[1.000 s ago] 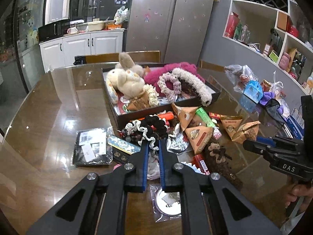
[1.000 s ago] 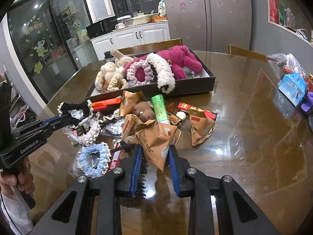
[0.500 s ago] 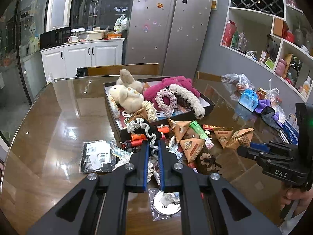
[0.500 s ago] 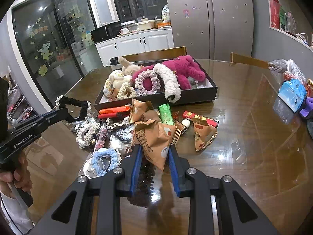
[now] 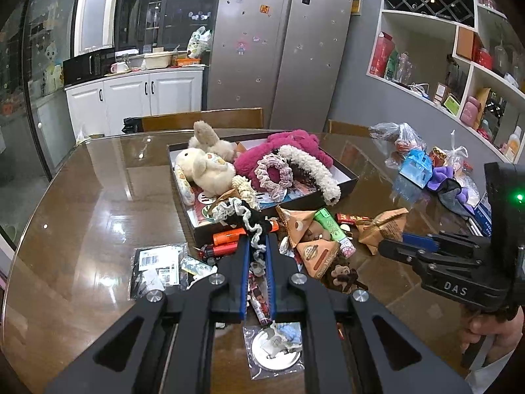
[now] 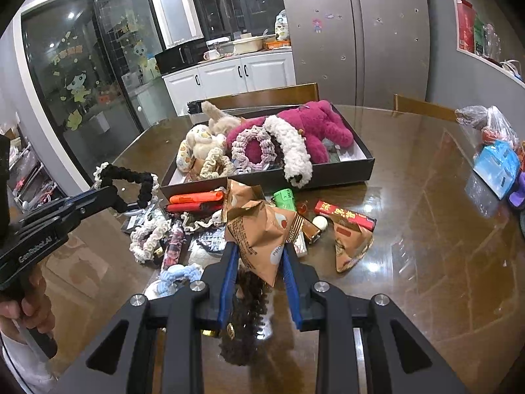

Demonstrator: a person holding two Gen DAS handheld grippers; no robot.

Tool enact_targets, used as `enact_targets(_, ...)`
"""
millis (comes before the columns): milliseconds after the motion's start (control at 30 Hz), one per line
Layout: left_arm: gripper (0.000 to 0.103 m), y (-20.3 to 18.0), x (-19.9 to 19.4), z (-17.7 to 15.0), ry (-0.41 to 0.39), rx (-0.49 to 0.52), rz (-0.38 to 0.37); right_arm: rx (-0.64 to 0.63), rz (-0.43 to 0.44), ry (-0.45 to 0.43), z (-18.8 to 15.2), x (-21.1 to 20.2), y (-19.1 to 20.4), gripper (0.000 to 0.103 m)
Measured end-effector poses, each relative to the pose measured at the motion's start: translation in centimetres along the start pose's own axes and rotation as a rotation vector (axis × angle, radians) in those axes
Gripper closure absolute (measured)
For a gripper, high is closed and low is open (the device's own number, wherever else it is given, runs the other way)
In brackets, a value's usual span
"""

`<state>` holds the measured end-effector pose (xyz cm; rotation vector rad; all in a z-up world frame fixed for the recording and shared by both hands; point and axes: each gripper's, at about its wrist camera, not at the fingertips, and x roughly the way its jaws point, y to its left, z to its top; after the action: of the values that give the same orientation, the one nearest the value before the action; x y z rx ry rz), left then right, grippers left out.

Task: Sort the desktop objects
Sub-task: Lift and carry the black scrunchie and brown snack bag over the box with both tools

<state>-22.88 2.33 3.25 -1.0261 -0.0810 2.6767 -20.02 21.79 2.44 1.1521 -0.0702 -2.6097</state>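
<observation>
My left gripper (image 5: 256, 240) is shut on a black-and-white frilly scrunchie (image 5: 244, 216), which hangs lifted above the pile. The right wrist view shows the same scrunchie (image 6: 128, 177) at the left gripper (image 6: 113, 197), in the air left of the black box tray (image 6: 328, 174). My right gripper (image 6: 259, 251) is shut on a brown triangular snack packet (image 6: 262, 236), just in front of the pile. The box tray (image 5: 344, 182) holds a cream plush rabbit (image 5: 206, 170), a magenta plush (image 5: 285, 147) and several scrunchies.
The pile in front of the tray has orange tubes (image 6: 193, 198), a green tube (image 6: 284, 197), a red packet (image 6: 344, 215), more brown packets (image 6: 352, 246), a blue scrunchie (image 6: 177, 275) and flat bagged items (image 5: 157, 266). Plastic bags (image 5: 413, 161) crowd the table's right edge. Chair backs (image 6: 262, 93) stand behind.
The left gripper has risen with the black-and-white scrunchie, lifting it off the pile toward tray height. The right gripper has stayed put with the brown packet in it.
</observation>
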Motion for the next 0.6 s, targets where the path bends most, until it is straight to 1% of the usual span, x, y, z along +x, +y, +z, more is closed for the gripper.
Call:
enact_targets(200,0.094,0.3,2.1,0.7,0.027,0.004,-0.006,0.011,-0.013,0.028,1.2,2.6,-0.7,0.075)
enact_targets(300,0.094,0.6,3.2,1.4,0.042,0.01,0.008,0.011,-0.018,0.049,2.2,4.3,-1.2,0.075)
enact_targets(367,0.094,0.9,3.8,1.9,0.045,0.014,0.028,0.008,-0.03,0.068,2.7,5.4,-1.5,0.075)
enact_targets(467,0.094,1.4,4.6,2.5,0.043,-0.003,0.003,-0.007,-0.062,0.085,3.4,7.0,-2.0,0.075)
enact_targets(600,0.094,1.8,5.8,3.1,0.055,-0.005,0.02,-0.019,-0.084,0.126,3.9,9.0,-2.6,0.075)
